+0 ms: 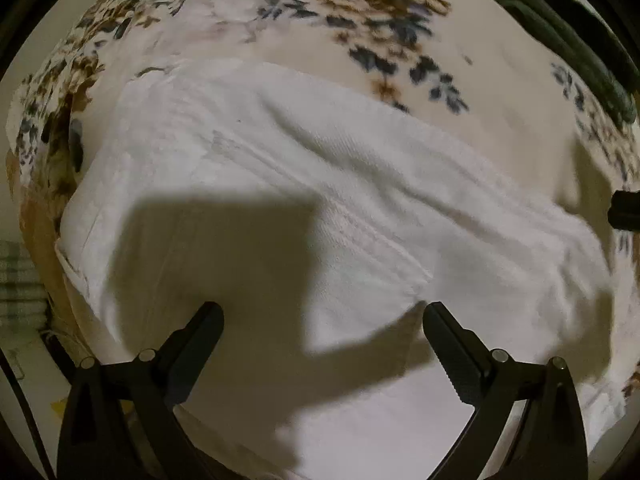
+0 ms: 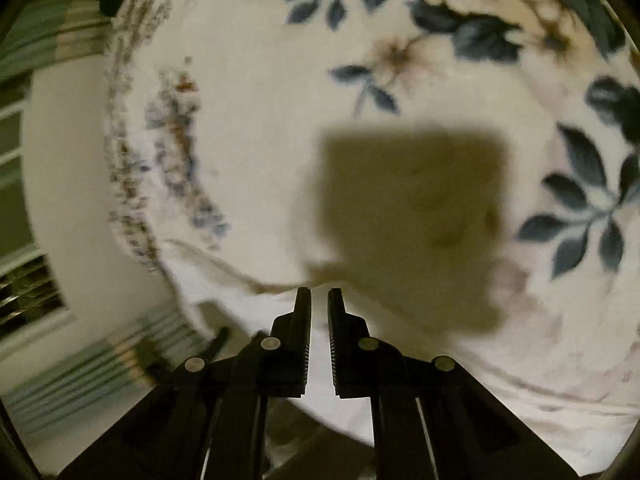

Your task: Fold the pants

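- the white cotton pants (image 1: 304, 184) lie spread across a cream blanket printed with blue and brown flowers (image 1: 360, 8), running from the upper left to the lower right of the left wrist view, with a long seam down the middle
- the left gripper (image 1: 323, 312) hangs above the near part of the pants with its black fingers (image 1: 208, 320) spread wide and nothing between them; its blocky shadow falls on the cloth
- the right gripper (image 2: 319, 294) has its black ribbed fingers (image 2: 303, 312) drawn close, a narrow slit left between them; whether cloth is pinched there i cannot tell
- in the right wrist view a white edge of the pants (image 2: 256, 308) lies just under and around the fingertips, on the same floral blanket (image 2: 256, 100)
- a dark green folded cloth (image 1: 560, 32) lies at the far right of the blanket, well apart from the pants
- the right wrist view is blurred
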Motion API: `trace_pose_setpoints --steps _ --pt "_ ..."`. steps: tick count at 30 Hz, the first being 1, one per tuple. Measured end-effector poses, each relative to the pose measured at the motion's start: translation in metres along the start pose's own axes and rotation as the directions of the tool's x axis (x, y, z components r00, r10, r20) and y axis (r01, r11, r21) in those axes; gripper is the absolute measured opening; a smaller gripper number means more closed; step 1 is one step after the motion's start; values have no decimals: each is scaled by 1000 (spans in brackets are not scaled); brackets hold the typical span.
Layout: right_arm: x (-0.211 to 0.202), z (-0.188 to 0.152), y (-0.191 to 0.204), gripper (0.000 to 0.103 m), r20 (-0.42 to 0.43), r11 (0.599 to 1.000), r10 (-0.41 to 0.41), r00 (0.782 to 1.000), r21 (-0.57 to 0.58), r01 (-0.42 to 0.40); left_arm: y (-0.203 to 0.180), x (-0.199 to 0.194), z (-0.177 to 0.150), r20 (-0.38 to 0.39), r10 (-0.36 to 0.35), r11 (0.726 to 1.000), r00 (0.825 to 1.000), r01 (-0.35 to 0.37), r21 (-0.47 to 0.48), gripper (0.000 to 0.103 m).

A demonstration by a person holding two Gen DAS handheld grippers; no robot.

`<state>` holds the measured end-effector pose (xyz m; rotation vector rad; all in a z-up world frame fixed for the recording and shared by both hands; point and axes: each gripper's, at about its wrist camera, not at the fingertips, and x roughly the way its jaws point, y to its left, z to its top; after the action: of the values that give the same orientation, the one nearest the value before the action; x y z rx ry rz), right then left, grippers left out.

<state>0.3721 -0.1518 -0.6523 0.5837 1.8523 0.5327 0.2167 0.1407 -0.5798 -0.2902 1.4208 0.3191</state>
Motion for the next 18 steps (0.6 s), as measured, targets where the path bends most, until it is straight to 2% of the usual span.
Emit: trace_pose_setpoints --steps 1,3,4,5,6,7,8,9,11,13,15,17,18 --pt "0 -3 4 45 -12 1000 -24 1000 -13 24 2 -4 3 1 -15 1000 1000 15 -9 102" --pt "18 -11 12 78 -58 996 -74 996 -48 71 1 -12 5 21 -32 999 999 32 -9 102" --pt "32 -12 15 76 -92 996 -67 993 -58 62 -1 -15 6 32 -32 999 999 32 2 102" --pt "47 -14 13 69 -141 996 -76 987 -60 68 -4 -16 7 41 -32 999 999 31 15 102" --pt "61 -12 13 27 -166 994 -96 981 -66 86 -8 -15 9 46 -30 999 999 28 35 102" --pt "73 -12 15 9 -189 989 -134 973 -88 119 -11 -13 10 43 -25 999 999 23 49 102" --pt "77 -8 15 9 -173 982 -181 968 -91 167 -14 -11 11 39 -23 998 999 20 62 102" --pt "73 -4 13 9 -137 982 -183 973 -65 176 -17 -9 12 40 -22 997 999 19 76 102" --pt "55 0 2 9 -70 989 -148 987 15 149 -21 -7 13 44 -10 995 999 6 101 102" --pt "44 -10 1 9 -43 991 -131 990 12 131 -25 -12 10 61 -8 994 998 1 113 102" --pt "21 -29 -4 12 34 989 -146 989 14 145 -33 -20 8 67 -15 992 998 6 129 102" --pt "-13 -51 -12 31 151 989 -144 978 49 138 -44 -28 3 70 -31 990 997 21 141 102" --pt "-35 -65 -23 58 231 992 -117 966 79 102 -49 -32 -1 64 -49 988 997 39 150 102"
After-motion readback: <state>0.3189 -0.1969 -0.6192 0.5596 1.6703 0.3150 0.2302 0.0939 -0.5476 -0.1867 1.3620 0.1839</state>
